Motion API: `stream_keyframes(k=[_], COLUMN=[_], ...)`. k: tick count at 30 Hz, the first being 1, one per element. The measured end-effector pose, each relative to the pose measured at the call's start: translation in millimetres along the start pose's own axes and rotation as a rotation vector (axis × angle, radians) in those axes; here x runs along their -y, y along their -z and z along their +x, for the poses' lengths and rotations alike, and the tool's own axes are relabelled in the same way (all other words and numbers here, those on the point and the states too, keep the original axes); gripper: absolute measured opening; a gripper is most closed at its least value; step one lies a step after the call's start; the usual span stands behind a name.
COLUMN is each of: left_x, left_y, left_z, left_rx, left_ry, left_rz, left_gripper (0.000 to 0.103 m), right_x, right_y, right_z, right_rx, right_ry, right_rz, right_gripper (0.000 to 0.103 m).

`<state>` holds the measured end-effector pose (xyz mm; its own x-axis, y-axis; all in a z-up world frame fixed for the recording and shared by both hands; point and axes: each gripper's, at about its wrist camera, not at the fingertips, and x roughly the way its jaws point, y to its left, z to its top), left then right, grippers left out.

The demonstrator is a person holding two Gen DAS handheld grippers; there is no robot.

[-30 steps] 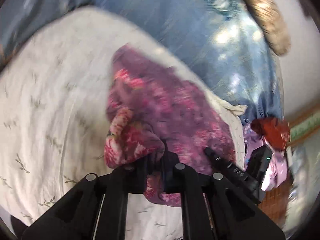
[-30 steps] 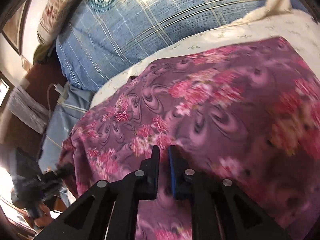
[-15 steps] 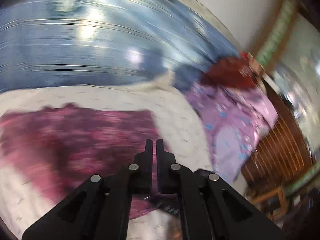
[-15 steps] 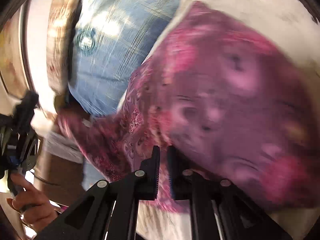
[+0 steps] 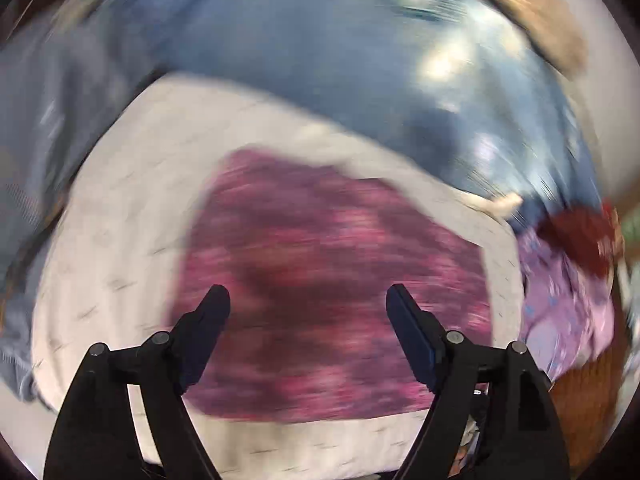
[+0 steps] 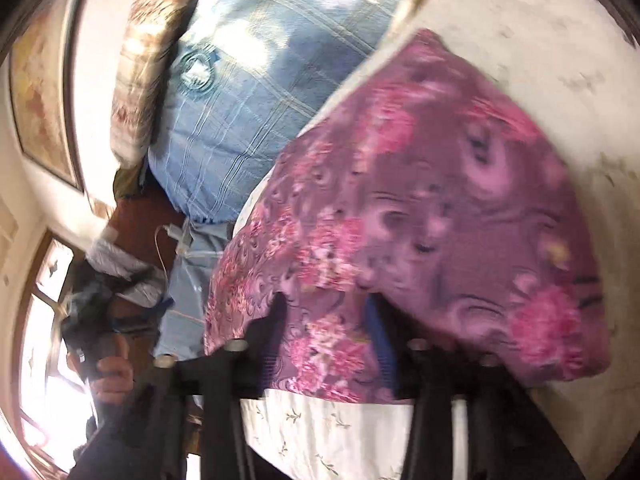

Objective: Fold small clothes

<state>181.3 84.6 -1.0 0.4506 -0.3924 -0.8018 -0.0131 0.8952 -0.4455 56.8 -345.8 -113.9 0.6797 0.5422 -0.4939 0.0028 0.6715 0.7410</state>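
A purple garment with pink flowers [image 5: 320, 248] lies spread on a white sprigged sheet [image 5: 120, 220]; the left wrist view is blurred by motion. My left gripper [image 5: 306, 292] hovers above the garment's near part, its jaws opening wide with nothing held between them. In the right wrist view the same garment [image 6: 440, 200] drapes over the sheet's edge [image 6: 328, 432]. My right gripper [image 6: 326, 304] sits at that near edge, jaws opening. A fold of the cloth hangs loose between the fingers and covers their tips.
A big blue checked pillow [image 5: 320, 60] lies beyond the sheet, with a beige pillow [image 5: 532, 12] behind it. A lilac garment [image 5: 560, 300] and a red one [image 5: 580, 236] lie to the right. A person's hand [image 6: 114, 376] shows at the lower left.
My left gripper let go of the bunched garment and its jaws spread wide; the garment now lies flat. My right jaws went from shut on the cloth to parted.
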Motion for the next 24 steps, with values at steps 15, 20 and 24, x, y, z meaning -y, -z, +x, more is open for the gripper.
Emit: stream_keyframes(k=[15,20,24], left_x=[-44.1,-23.8,14.3], left_y=[25.5,29.0,23.9], left_z=[83.3,83.0,50.2], left_rx=[-0.28,-0.255,-0.18], left_ry=[0.328,0.405,0.43], left_rz=[0.036,0.027,0.101], left_gripper=[0.085,0.022,0.019], right_x=[-28.5,-26.8,-19.6], right_y=[0.4,1.5,1.4], right_z=[15.7,14.5,13.0], right_rx=[-0.006,0.001,0.01], right_ry=[0.161,0.152,0.173], right_rz=[-0.115,-0.118,-0.118], right_gripper=[0.054,0.053,0.03])
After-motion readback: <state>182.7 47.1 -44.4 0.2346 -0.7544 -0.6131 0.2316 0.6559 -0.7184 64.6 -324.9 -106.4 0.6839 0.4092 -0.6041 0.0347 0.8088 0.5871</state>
